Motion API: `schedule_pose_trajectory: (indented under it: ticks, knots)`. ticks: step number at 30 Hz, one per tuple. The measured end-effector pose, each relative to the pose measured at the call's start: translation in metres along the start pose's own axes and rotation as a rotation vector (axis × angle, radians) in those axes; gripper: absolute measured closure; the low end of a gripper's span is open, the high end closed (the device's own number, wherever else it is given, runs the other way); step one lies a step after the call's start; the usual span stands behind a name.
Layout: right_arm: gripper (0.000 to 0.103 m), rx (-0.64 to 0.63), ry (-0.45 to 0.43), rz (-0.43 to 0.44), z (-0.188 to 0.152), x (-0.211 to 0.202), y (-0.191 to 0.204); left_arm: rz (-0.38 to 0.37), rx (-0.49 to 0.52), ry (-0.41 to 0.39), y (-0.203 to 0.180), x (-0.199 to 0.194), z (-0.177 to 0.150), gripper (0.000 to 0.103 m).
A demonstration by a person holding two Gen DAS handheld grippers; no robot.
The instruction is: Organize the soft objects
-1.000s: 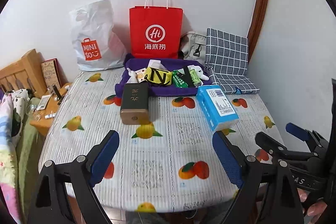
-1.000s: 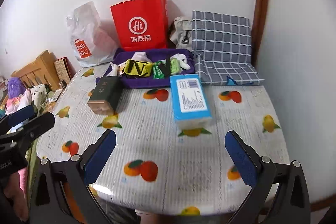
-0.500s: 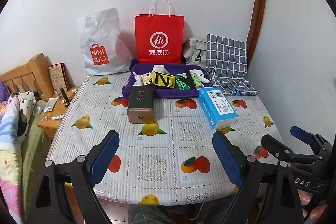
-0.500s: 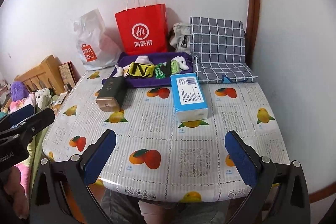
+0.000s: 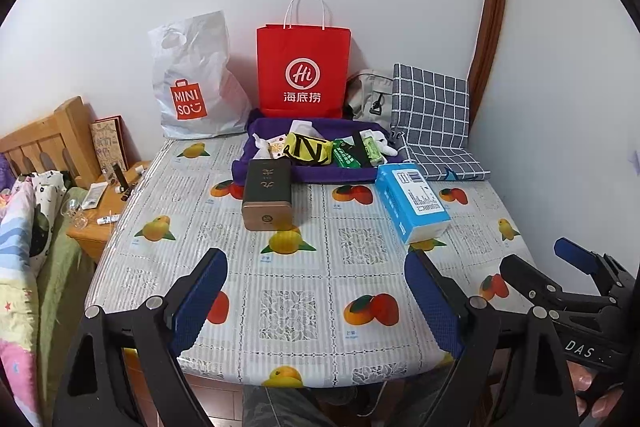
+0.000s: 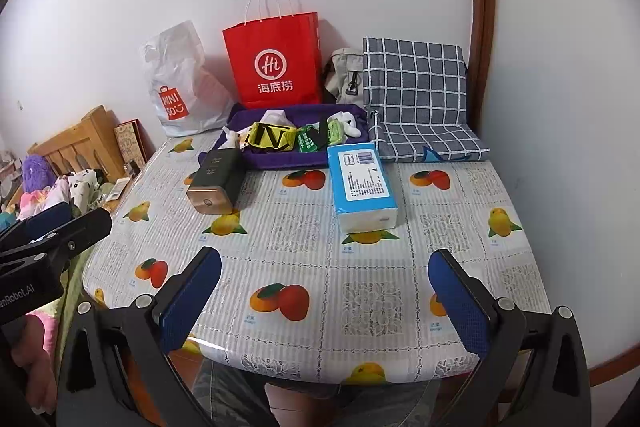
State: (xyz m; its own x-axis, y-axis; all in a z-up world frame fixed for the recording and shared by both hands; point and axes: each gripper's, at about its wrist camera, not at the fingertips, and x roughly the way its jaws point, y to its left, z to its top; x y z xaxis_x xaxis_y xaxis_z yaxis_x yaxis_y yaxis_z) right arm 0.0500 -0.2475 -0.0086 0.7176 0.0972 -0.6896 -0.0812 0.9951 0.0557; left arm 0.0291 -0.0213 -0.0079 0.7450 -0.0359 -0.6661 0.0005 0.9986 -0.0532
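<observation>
A purple tray (image 5: 320,175) (image 6: 280,159) at the back of the table holds a yellow-and-black pouch (image 5: 310,149) (image 6: 272,137), green packets (image 5: 346,157) and a white plush toy (image 5: 380,143). In front of it lie a blue tissue pack (image 5: 412,205) (image 6: 362,183) and a dark tin box (image 5: 267,193) (image 6: 216,183). My left gripper (image 5: 314,257) hovers over the table's near edge, open and empty. My right gripper (image 6: 326,257) is beside it, also open with nothing between its fingers. Each gripper shows at the edge of the other's view.
A red paper bag (image 5: 303,71), a white Miniso bag (image 5: 192,83), a grey bag (image 5: 370,95) and a checked cushion (image 5: 434,123) line the back wall. The fruit-print tablecloth (image 5: 288,303) covers the table. A wooden nightstand (image 5: 108,203) and bedding are on the left.
Both grippers drew back from the table, so more of its near edge shows; they have held still since half a second ago. Jaws unchanged.
</observation>
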Motion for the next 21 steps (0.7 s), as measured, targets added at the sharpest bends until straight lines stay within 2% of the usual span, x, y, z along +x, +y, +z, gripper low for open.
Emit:
schedule_pose_trajectory:
  ticks: [21]
  knots:
    - [0.001, -0.004, -0.003, 0.005, -0.0008, -0.002, 0.0011, -0.002, -0.003, 0.0, -0.0014, -0.0006, -0.0004, 0.013]
